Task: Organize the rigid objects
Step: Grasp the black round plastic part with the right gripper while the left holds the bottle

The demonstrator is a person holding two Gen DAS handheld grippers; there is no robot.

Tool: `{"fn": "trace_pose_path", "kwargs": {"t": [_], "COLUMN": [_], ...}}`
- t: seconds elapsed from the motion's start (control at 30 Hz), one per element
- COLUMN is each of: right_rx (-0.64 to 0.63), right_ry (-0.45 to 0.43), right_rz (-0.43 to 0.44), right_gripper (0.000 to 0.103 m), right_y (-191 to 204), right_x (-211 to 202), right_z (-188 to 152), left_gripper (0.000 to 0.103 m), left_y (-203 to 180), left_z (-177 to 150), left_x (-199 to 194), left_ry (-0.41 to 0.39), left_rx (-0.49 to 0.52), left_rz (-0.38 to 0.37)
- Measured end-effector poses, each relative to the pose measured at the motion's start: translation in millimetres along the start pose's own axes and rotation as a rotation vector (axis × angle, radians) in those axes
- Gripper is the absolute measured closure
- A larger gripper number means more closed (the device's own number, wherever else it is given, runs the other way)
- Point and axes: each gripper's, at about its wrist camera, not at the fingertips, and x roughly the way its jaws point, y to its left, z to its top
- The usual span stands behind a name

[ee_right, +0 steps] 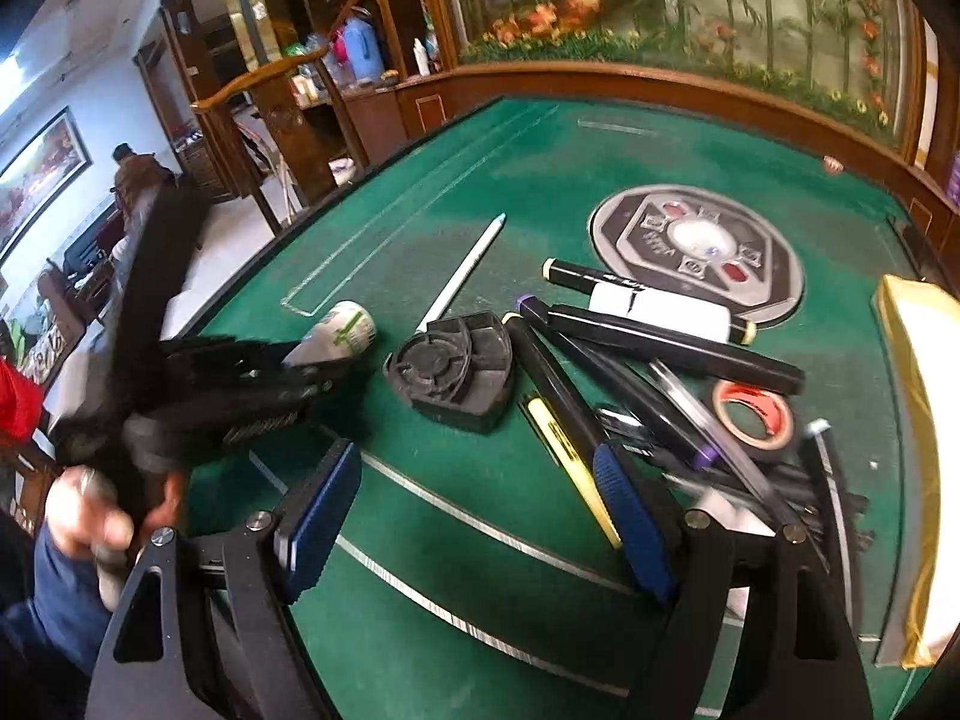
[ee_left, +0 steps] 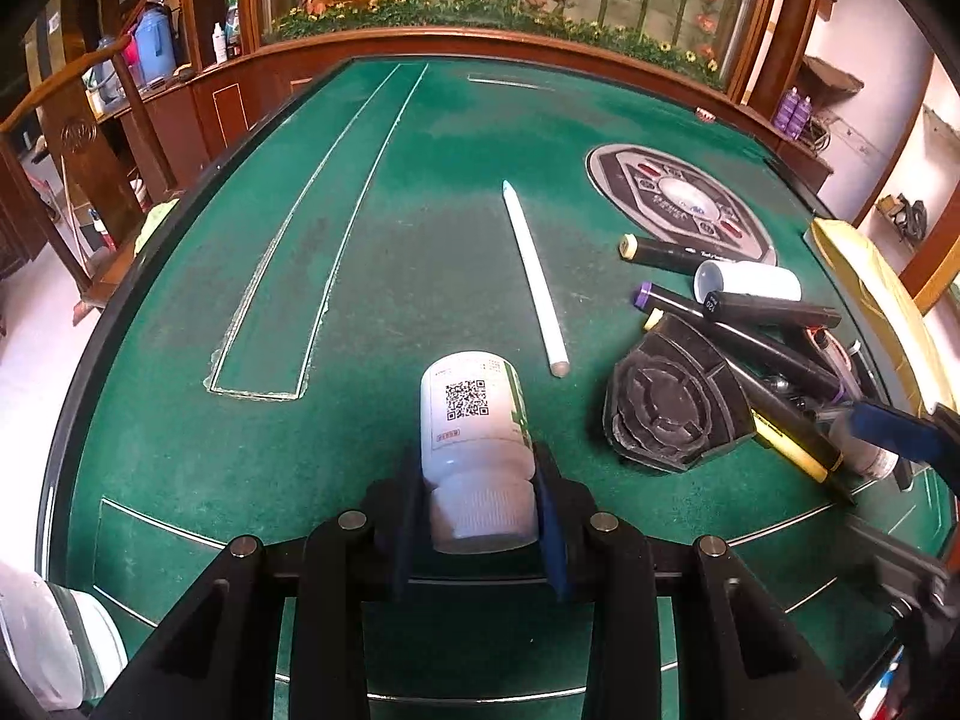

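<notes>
A: Biggest first: one green felt table (ee_left: 384, 276), one round control panel (ee_left: 678, 204) set in it.

B: One black holder (ee_left: 672, 402) near the marker pile (ee_left: 774, 354); can't count those, they overlap.

A: Bottles? Two: one white pill bottle (ee_left: 474, 420) clamped at the cap in the left gripper (ee_left: 480, 516), one (ee_left: 747, 281) lying w/ the markers.

B: One tape roll (ee_right: 755, 414), one white pencil (ee_left: 534, 276) alone mid-felt.

A: Right gripper (ee_right: 480, 516): jaws wide, holding nothing, over the pile's edge.
</notes>
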Motion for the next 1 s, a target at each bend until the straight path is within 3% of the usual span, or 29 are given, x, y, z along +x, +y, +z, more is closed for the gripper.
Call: {"fn": "trace_pose_path", "kwargs": {"t": [0.37, 0.67, 0.73, 1.0], "right_rx": [-0.038, -0.105, -0.113, -0.107], "right_ry": [0.086, 0.112, 0.117, 0.030], "right_rz": [0.003, -0.037, -0.045, 0.024], "right_gripper": [0.024, 0.024, 0.032, 0.033], "right_y": [10.7, 25.7, 27.7, 21.3], "right_x": [50.7, 77.4, 81.1, 70.8], "right_z": [18.7, 31.6, 31.5, 25.8], "left_gripper": [0.067, 0.068, 0.068, 0.068], "left_y": [18.1, 26.8, 26.3, 41.6], "left_z": [1.2, 10.1, 11.1, 15.2], "left_x": [-5.8, 4.0, 5.2, 4.6], "left_ry": [-0.027, -0.020, -0.028, -0.068], "left_rx": [-0.072, -0.070, -0.060, -0.149], "left_rz": [-0.077, -0.069, -0.055, -0.136]}}
